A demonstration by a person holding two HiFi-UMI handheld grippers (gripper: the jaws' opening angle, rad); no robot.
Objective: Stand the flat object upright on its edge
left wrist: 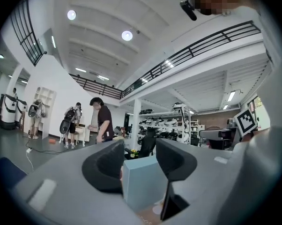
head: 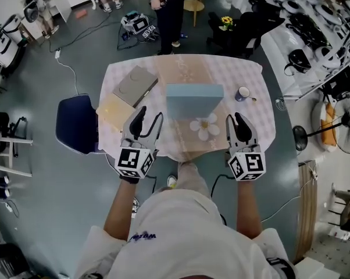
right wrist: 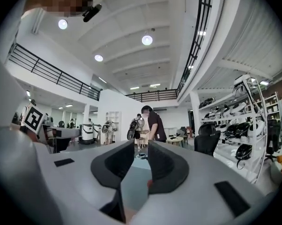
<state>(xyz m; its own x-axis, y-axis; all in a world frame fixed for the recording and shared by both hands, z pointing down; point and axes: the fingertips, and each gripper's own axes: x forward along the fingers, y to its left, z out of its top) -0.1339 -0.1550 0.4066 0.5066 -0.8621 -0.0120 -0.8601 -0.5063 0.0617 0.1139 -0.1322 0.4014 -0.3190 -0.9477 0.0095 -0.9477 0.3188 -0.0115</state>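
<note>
A light blue flat box (head: 193,102) stands on its long edge in the middle of the cloth-covered table (head: 245,68), with nothing touching it. My left gripper (head: 149,115) hovers at the table's near edge, left of the box and apart from it, open and empty. In the left gripper view the box (left wrist: 143,184) shows beyond the gap of the left gripper (left wrist: 140,146). My right gripper (head: 235,118) is at the near edge to the box's right, its jaws only a narrow gap apart, holding nothing. In the right gripper view a sliver of blue box (right wrist: 136,182) shows through the right gripper (right wrist: 141,146).
A grey book (head: 135,86) and a pale yellow flat piece (head: 114,110) lie on the table's left part. A flower-shaped coaster (head: 205,127) lies in front of the box, and a mug (head: 243,93) stands at the right. A navy chair (head: 76,124) is left of the table; a person (head: 170,10) stands beyond it.
</note>
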